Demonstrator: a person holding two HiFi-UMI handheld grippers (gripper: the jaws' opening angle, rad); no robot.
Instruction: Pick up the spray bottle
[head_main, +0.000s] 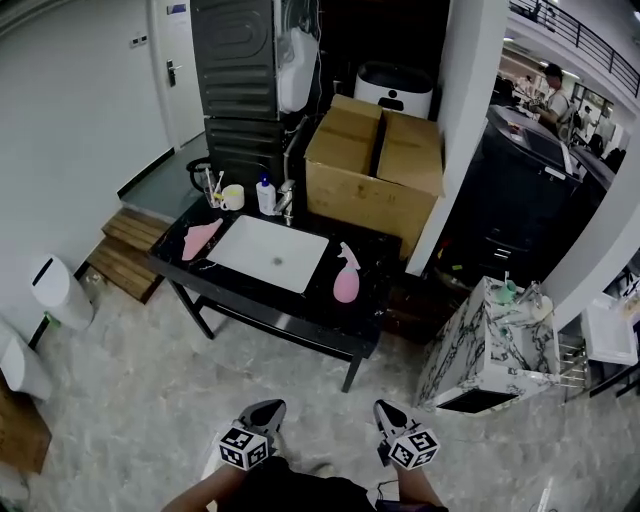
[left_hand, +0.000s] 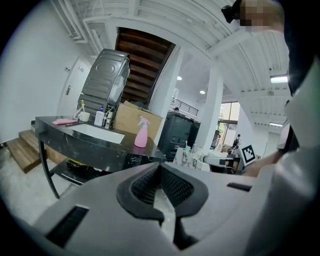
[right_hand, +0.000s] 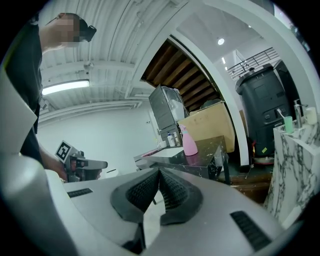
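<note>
Left gripper (head_main: 264, 411), right gripper (head_main: 389, 411): jaws pressed together, empty, well apart from pink spray bottle (head_main: 346, 281)

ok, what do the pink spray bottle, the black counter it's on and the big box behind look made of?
Spray bottle: likely plastic, with a smooth pink moulded body and trigger head.
Counter: stone or stone-look, polished black with white veins. Whether it is real stone or laminate, I can't tell.
Box: cardboard by the look, matte brown, with folded top flaps.

Pink spray bottle (head_main: 346, 280); blk marbled table (head_main: 375, 268) w/ white basin (head_main: 268, 252); brown cardboard box (head_main: 375, 165).
</note>
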